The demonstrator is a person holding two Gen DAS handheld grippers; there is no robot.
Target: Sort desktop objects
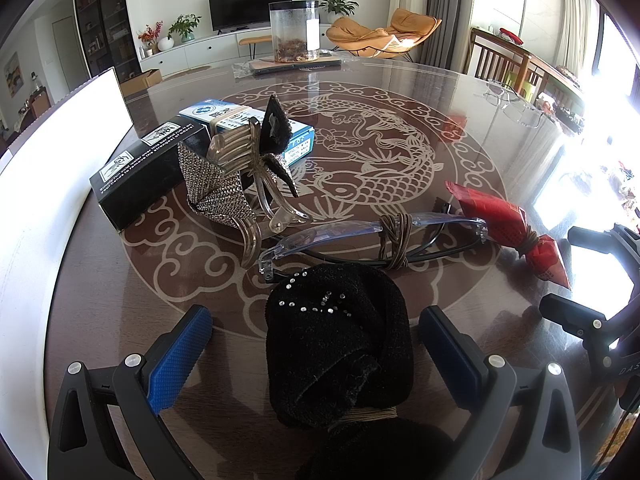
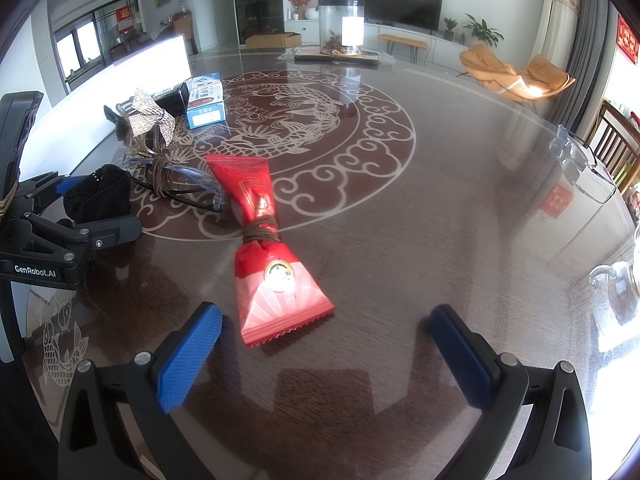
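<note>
Glossy table (image 2: 400,240): both tongs, left (image 1: 316,360) and right (image 2: 324,356), gape released; left frame reads "GenRobot.AI"

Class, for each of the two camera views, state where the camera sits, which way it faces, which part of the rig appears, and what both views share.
Left wrist view: on the left hand-held gripper, facing across the table; open blue fingers flank the black velvet item.
Right wrist view: on the right hand-held gripper, open, facing the red packet; the left one appears at its left.
Shared: red packet, glasses, clear jar.
</note>
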